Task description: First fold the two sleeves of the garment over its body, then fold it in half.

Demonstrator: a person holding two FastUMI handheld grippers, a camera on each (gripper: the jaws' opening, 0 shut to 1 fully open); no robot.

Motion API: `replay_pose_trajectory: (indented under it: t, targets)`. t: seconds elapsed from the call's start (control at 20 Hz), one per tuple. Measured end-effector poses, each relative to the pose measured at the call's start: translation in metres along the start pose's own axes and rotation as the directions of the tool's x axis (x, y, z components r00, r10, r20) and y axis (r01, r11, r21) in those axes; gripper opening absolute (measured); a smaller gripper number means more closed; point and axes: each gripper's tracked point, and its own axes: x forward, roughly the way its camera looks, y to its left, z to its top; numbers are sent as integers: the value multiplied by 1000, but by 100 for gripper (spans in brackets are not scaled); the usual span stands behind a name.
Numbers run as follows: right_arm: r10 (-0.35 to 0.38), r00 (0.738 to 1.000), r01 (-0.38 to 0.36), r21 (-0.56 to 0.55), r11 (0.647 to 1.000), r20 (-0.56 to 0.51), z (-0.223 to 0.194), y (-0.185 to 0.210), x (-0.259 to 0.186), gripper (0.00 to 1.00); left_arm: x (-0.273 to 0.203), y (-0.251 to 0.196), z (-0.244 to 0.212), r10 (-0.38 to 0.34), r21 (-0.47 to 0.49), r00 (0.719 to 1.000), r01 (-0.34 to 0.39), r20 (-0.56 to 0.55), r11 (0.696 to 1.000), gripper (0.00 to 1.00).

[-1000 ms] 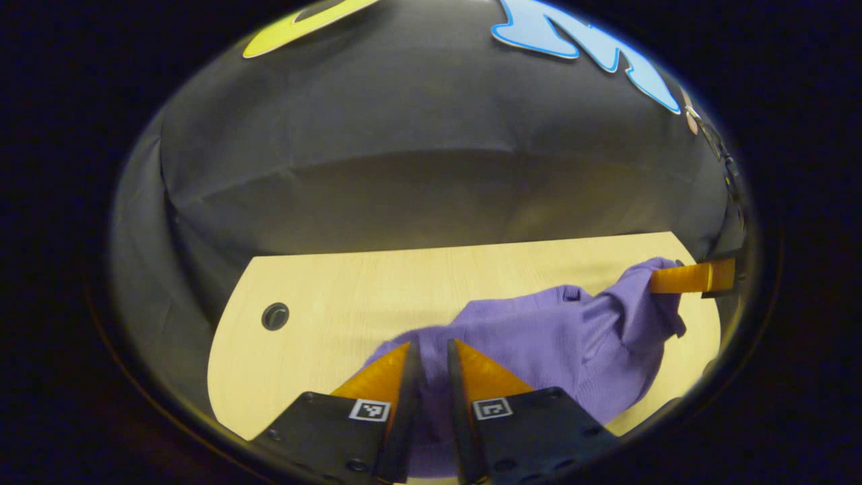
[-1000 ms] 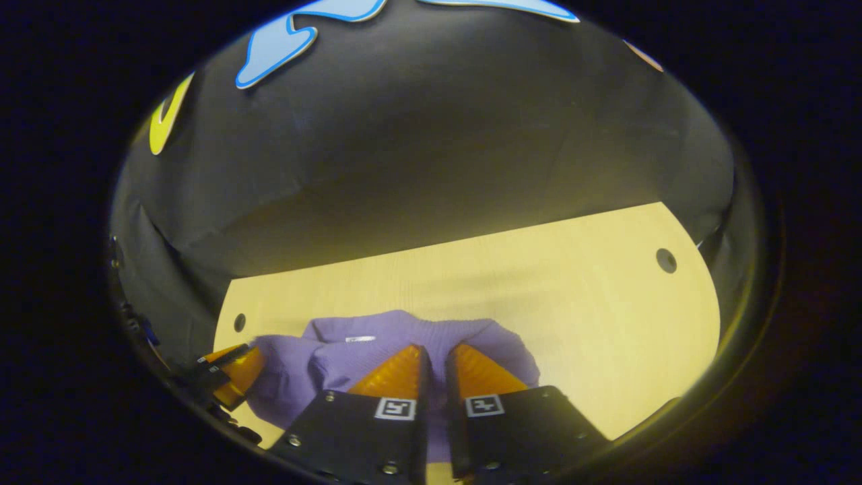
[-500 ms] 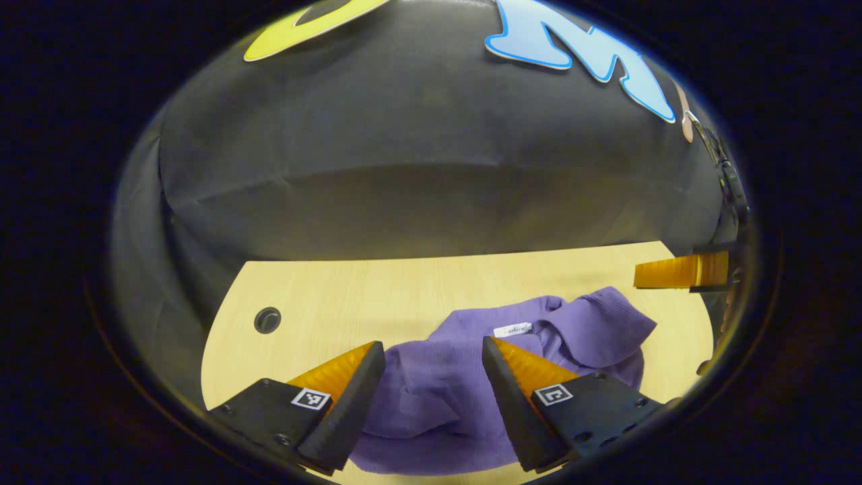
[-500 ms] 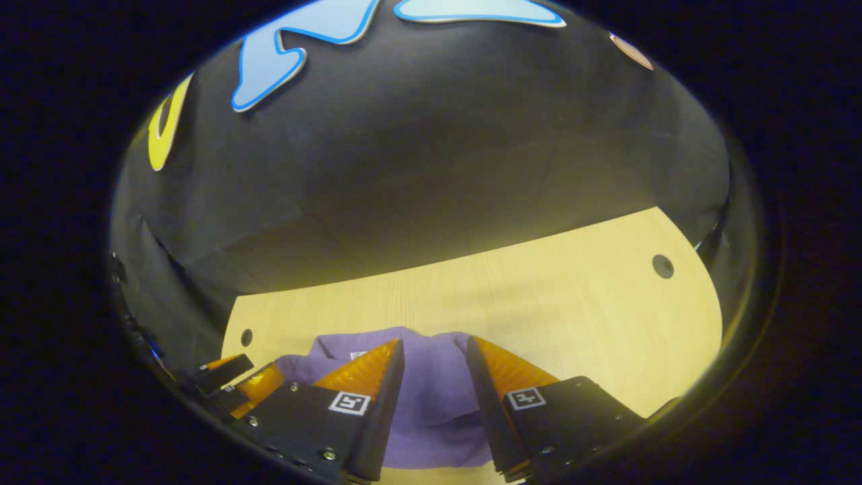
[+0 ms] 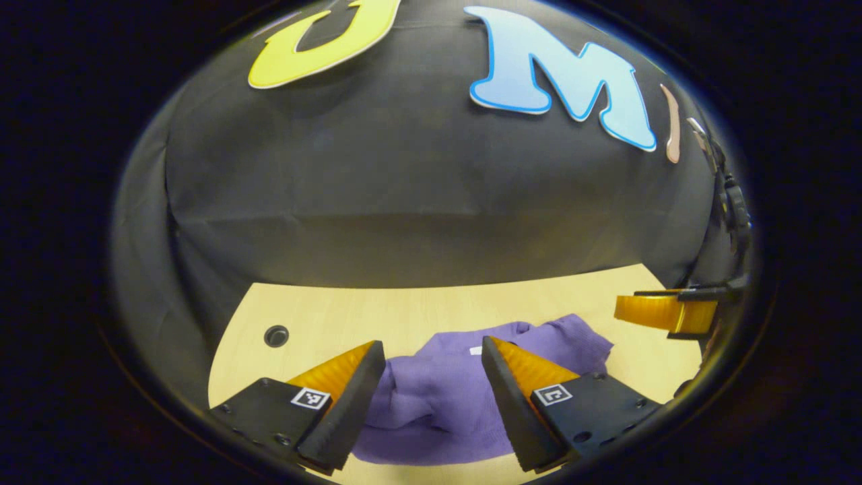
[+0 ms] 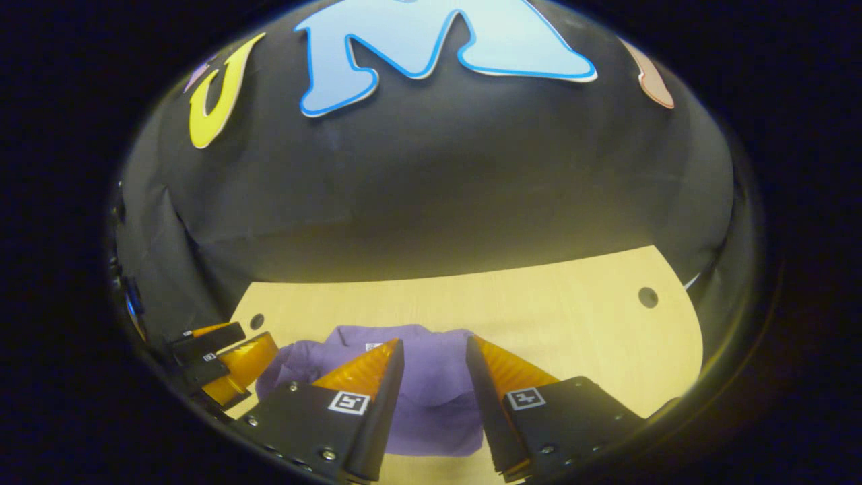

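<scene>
Purple garment [image 5: 438, 397] lies bunched on the wooden table [image 5: 337, 320]. Left gripper [image 5: 431, 353] and right gripper [image 6: 434, 350] hang above it, jaws spread, gripping nothing

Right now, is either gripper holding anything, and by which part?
Nothing is held. The left gripper and right gripper are open above the purple sweater.

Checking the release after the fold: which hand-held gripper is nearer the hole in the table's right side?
Right. The right hand-held gripper hangs open over the purple sweater, hole to its right; the left hand-held gripper sits beyond the sweater's far side.
</scene>
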Motion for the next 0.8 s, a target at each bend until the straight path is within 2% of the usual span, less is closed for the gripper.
replay_pose_trajectory:
  t: [0.2, 0.4, 0.5, 0.65, 0.75, 0.8]
  targets:
    - [1, 998, 1, -20, 1000, 68, 1, 7, -39, 59, -42, -3, 19, 5, -67, 997, 0, 75, 998, 94]
    - [-8, 988, 16, -54, 998, 151, 8, 11, -96, 59, -97, -1, 34, 28, -89, 988, -15, 151, 996, 93]
    - [-14, 980, 28, -69, 997, 199, 12, 14, -129, 59, -131, -2, 43, 29, -104, 980, -9, 194, 995, 95]
    - [-16, 961, 39, -79, 996, 276, 19, 19, -174, 59, -178, -2, 53, 41, -111, 967, -14, 252, 994, 93]
    - [-11, 949, 39, -81, 996, 316, 23, 23, -195, 59, -208, -4, 55, 44, -102, 958, -16, 285, 995, 95]
    - [-9, 942, 38, -81, 996, 336, 23, 25, -210, 59, -221, -4, 57, 48, -91, 952, -22, 302, 996, 93]
